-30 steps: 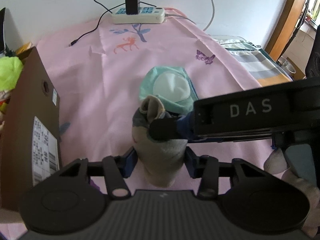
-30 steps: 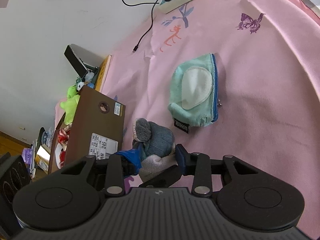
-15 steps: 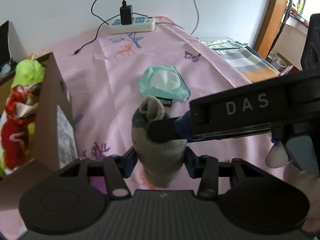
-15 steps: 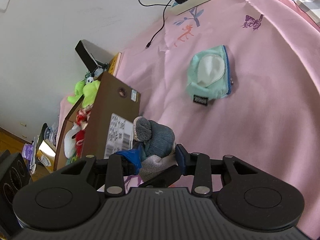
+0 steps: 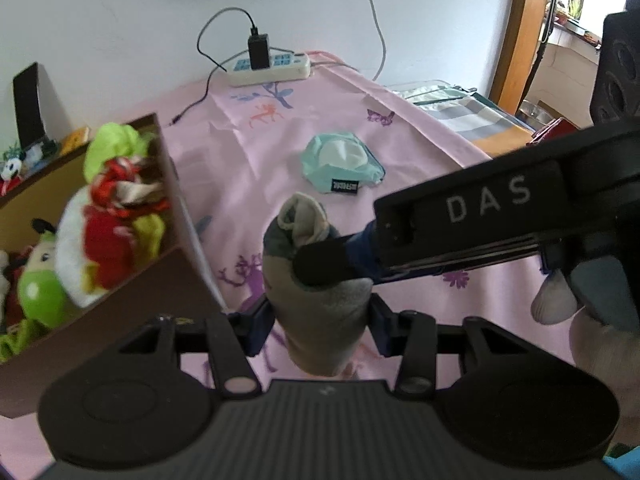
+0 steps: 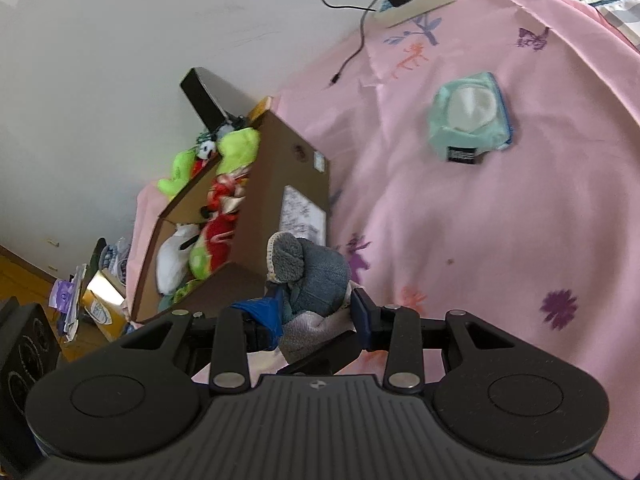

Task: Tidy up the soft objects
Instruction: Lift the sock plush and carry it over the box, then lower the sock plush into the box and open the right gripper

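A rolled grey sock (image 5: 320, 300) is held up above the pink cloth by both grippers. My left gripper (image 5: 320, 320) is shut on its lower part. My right gripper (image 6: 316, 312) is shut on the same sock (image 6: 312, 276); it reaches across from the right in the left wrist view (image 5: 360, 256). A brown cardboard box (image 5: 132, 304) holding plush toys (image 5: 112, 216) stands to the left, also in the right wrist view (image 6: 280, 160). A mint green pouch (image 5: 342, 162) lies on the cloth further back; it also shows in the right wrist view (image 6: 468, 120).
A white power strip (image 5: 272, 68) with a black charger and cables lies at the far edge by the wall. Striped fabric (image 5: 468, 112) and a wooden door frame (image 5: 516, 28) are at the right. The pink cloth (image 6: 520, 220) spreads right of the box.
Both grippers have risen and drawn back with the sock. The box's open top and its toys have come into view, and the pouch looks farther away.
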`<state>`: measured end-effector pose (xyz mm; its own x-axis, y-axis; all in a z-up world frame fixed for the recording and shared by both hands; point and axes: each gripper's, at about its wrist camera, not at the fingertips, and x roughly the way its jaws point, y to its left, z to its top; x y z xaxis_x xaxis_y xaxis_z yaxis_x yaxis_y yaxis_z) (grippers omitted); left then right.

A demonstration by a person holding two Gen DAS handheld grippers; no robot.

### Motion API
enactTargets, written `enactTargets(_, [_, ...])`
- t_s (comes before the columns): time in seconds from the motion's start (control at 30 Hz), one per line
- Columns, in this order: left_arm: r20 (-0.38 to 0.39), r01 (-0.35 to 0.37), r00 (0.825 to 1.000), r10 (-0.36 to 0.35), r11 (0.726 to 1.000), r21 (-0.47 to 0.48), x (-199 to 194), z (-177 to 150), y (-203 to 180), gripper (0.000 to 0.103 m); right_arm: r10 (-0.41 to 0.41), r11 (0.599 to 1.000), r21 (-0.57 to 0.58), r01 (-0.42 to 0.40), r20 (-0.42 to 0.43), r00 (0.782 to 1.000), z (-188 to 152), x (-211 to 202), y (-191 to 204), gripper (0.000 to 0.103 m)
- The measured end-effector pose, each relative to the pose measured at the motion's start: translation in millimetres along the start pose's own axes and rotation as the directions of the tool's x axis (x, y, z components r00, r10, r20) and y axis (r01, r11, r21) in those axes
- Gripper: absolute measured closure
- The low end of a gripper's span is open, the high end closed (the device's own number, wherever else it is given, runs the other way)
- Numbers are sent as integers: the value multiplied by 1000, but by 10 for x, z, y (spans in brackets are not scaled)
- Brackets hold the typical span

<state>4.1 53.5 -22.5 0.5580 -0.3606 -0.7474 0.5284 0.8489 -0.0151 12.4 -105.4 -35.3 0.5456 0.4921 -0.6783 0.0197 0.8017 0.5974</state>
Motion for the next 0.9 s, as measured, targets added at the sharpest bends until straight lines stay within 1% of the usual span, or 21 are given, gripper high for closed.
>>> enactTargets(0.13, [38,-6,999,5,1000,17,-214,-16,101,58,18,1000,-14,-17,34,999,-46,-36,196,83])
enactTargets(0.23, [87,-10,996,7,1000,25,-395,26,184,58,38,999,-34,-36,77,996,-47,-90,361,83])
enactTargets(0.37, [161,-33,987,26,999,40,-589,103,307,58,77,995,-70,-69,121,990,12,-98,575,83])
enactTargets(0.53, [213,-58,976,48,998,39,-688,213,585,58,105,987,-136,-83,164,981,122,36,828,83])
enactTargets(0.73, [239,-58,970,53,998,11,-655,274,939,58,106,979,-193,-67,196,975,229,277,1031,83])
enactTargets(0.83, [231,-49,972,48,999,-3,-554,290,1072,58,82,977,-210,-39,198,977,266,422,1076,83])
enactTargets(0.9, [213,-37,976,38,999,-11,-471,291,1142,57,58,976,-217,-15,195,979,273,499,1080,83])
